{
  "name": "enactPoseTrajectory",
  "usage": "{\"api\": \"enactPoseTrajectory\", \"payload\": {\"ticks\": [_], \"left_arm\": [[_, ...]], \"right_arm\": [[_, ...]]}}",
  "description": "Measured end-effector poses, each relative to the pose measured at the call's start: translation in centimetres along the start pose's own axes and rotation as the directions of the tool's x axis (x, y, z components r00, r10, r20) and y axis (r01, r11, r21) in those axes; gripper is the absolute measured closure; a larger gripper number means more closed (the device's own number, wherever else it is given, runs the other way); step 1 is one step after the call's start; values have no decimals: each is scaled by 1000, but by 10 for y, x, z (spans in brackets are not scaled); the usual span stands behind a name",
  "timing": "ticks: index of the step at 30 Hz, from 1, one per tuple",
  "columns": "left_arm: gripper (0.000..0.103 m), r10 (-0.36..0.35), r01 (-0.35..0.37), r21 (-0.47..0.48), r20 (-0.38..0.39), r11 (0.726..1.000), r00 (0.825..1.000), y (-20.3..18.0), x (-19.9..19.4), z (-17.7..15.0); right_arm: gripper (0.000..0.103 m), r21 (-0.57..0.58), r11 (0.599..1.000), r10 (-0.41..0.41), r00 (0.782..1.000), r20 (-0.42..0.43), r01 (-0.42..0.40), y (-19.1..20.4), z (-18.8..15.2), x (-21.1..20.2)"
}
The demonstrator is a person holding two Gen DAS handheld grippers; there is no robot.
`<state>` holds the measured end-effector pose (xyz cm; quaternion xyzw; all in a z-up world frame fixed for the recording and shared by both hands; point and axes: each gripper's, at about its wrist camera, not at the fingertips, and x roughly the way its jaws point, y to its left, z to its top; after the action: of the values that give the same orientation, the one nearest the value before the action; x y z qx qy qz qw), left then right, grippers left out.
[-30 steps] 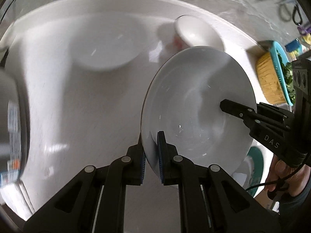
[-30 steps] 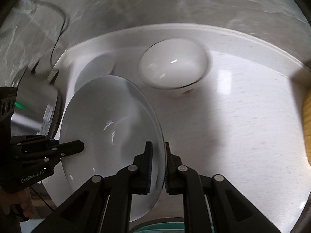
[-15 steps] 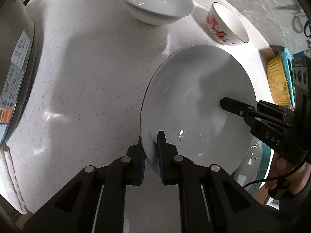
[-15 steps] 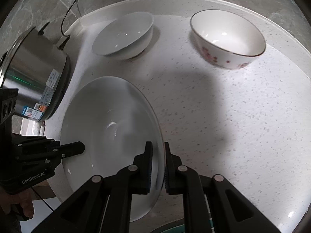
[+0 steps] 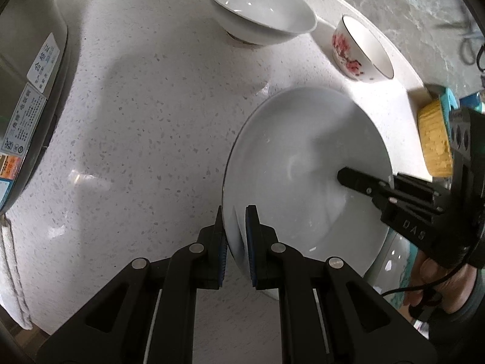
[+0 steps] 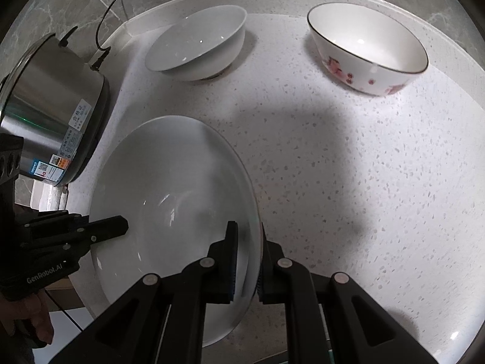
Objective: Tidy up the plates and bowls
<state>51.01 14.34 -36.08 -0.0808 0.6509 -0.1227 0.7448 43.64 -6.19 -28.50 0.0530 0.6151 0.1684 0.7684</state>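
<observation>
A large white deep plate (image 5: 303,157) (image 6: 172,176) hangs tilted over the speckled countertop (image 5: 136,121) (image 6: 333,166), gripped from two sides. My left gripper (image 5: 236,227) (image 6: 122,224) is shut on its left rim. My right gripper (image 6: 245,242) (image 5: 344,179) is shut on the opposite rim. Farther back a plain white bowl (image 5: 260,15) (image 6: 197,39) stands on the counter, with a floral bowl (image 5: 360,48) (image 6: 366,48) to its right. Both bowls are upright and apart from the plate.
A steel rice cooker (image 5: 24,91) (image 6: 51,106) stands at the left, its cord running up the tiled wall. A teal box of yellow noodles (image 5: 433,139) sits at the right edge. A teal-rimmed dish (image 5: 397,261) shows under the plate. A white cloth (image 5: 12,273) hangs at the counter's left edge.
Both grippers have carried the plate across and a little lower over the counter. The blur has cleared, and both bowls now show sharply beyond the plate. The grips are unchanged.
</observation>
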Motion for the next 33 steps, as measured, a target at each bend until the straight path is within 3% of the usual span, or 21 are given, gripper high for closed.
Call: {"api": "enactPoseTrajectory", "payload": {"ticks": [14, 15, 16, 18, 20, 22, 23, 25, 29, 33], "left_arm": [[90, -17, 19, -34, 54, 999, 998, 0, -17, 1], [79, -19, 21, -40, 68, 999, 998, 1, -22, 2], [58, -16, 20, -44, 79, 999, 997, 2, -26, 4], [28, -14, 21, -52, 135, 998, 991, 5, -44, 10], [25, -26, 38, -58, 200, 998, 980, 8, -63, 19], [5, -32, 50, -70, 232, 996, 972, 11, -75, 32], [0, -29, 49, -75, 251, 996, 968, 12, -80, 39], [0, -13, 34, -72, 276, 997, 961, 11, -86, 55], [0, 21, -13, -28, 291, 1000, 957, 0, -81, 92], [0, 33, -29, -19, 268, 999, 963, 4, -65, 129]], "right_arm": [[84, 14, 999, 33, 999, 27, -34, -7, 1, -6], [71, 20, 999, 35, 998, 44, -36, -8, 1, -12], [56, 22, 999, 33, 998, 61, -34, -10, 0, -18], [48, 16, 1000, 24, 994, 107, -26, -13, 1, -37], [40, 19, 999, 26, 989, 146, -29, -17, 7, -55], [23, 27, 998, 53, 978, 200, -60, -23, 19, -76], [19, 26, 997, 67, 972, 225, -74, -25, 28, -85], [11, -8, 998, 70, 964, 256, -70, -23, 46, -97], [12, -57, 995, 92, 960, 264, -80, -15, 85, -102], [30, -60, 995, 89, 969, 231, -77, -7, 121, -87]]}}
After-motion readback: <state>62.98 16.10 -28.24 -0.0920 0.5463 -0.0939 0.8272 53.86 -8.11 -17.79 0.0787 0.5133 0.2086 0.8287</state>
